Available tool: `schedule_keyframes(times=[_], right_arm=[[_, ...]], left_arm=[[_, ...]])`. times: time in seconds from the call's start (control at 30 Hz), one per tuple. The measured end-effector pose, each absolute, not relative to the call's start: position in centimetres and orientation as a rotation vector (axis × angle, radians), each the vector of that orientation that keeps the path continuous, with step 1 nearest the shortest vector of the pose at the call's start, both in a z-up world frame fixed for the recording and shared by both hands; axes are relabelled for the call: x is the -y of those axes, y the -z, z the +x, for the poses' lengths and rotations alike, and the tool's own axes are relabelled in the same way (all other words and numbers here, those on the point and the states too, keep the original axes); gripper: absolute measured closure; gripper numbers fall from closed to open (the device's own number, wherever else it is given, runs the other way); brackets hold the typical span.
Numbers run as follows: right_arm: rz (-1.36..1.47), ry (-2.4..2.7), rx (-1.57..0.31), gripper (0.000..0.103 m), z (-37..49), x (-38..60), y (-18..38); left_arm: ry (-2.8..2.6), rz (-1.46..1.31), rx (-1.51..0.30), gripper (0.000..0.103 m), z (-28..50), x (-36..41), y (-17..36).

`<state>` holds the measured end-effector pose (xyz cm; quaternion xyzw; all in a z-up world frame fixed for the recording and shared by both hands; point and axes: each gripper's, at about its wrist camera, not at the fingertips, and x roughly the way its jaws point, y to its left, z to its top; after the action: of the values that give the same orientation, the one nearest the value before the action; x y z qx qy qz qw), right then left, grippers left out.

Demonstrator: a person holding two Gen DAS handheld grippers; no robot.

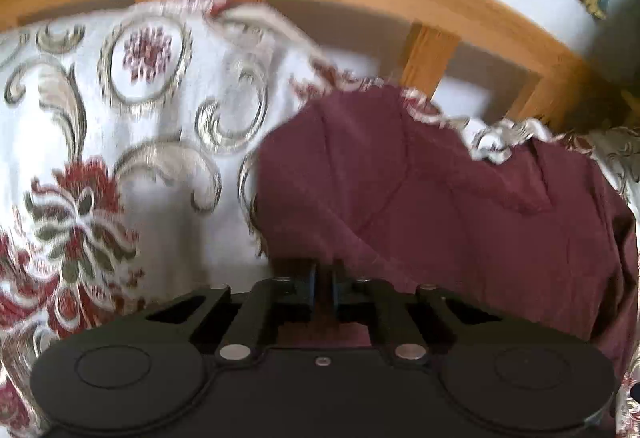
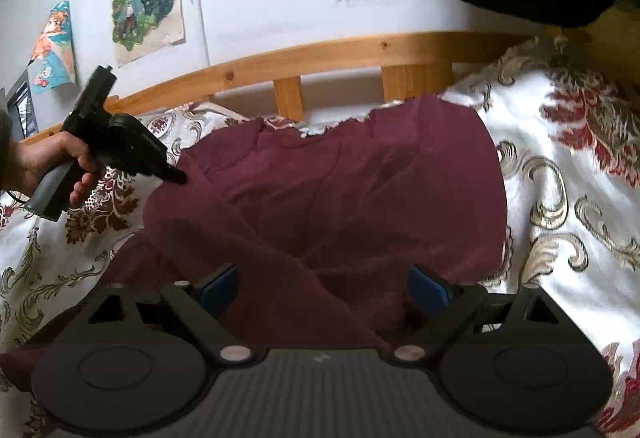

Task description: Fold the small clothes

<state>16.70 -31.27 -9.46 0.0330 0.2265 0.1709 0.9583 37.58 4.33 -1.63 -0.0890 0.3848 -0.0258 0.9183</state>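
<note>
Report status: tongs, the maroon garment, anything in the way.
Left tongs shut at the maroon garment's left edge, grip unclear. Right tongs open over its near edge. Garment on the patterned bedspread. Nothing in the way.

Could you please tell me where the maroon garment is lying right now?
The maroon garment lies on the floral bedspread in front of the wooden bed rail; in the right wrist view the left gripper is at its left edge.

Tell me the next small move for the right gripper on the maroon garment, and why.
Probably close the right gripper on the near fold of the maroon garment. Its jaws stand open with the cloth lying between them, while the left gripper is already shut at the garment's left edge, so both sides would then be held for a fold.
</note>
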Motion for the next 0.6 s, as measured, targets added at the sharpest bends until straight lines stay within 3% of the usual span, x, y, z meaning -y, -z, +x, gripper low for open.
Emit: schedule_keyframes(times=[0.17, 0.3, 0.4, 0.43, 0.47, 0.6], right_arm=[[0.078, -0.345, -0.482, 0.015, 17.1, 31.5, 9.8], [0.057, -0.352, -0.500, 0.015, 17.1, 31.0, 10.0], [0.033, -0.353, -0.516, 0.015, 17.0, 30.6, 10.2], [0.029, -0.354, -0.519, 0.015, 17.1, 30.5, 10.3], [0.026, -0.354, -0.520, 0.015, 17.0, 30.5, 10.3], [0.017, -0.348, -0.514, 0.015, 17.0, 30.4, 10.1]], left_arm=[[-0.063, -0.216, -0.652, 0.097, 36.2, -5.5, 0.6], [-0.074, -0.180, -0.704, 0.090, 36.7, -6.4, 1.4], [-0.088, -0.200, -0.709, 0.064, 36.2, -6.1, 1.5], [-0.079, -0.211, -0.705, 0.047, 35.9, -5.9, 1.4], [-0.071, -0.209, -0.698, 0.037, 35.5, -5.7, 1.2], [-0.056, -0.171, -0.695, 0.031, 33.7, -5.4, 1.3]])
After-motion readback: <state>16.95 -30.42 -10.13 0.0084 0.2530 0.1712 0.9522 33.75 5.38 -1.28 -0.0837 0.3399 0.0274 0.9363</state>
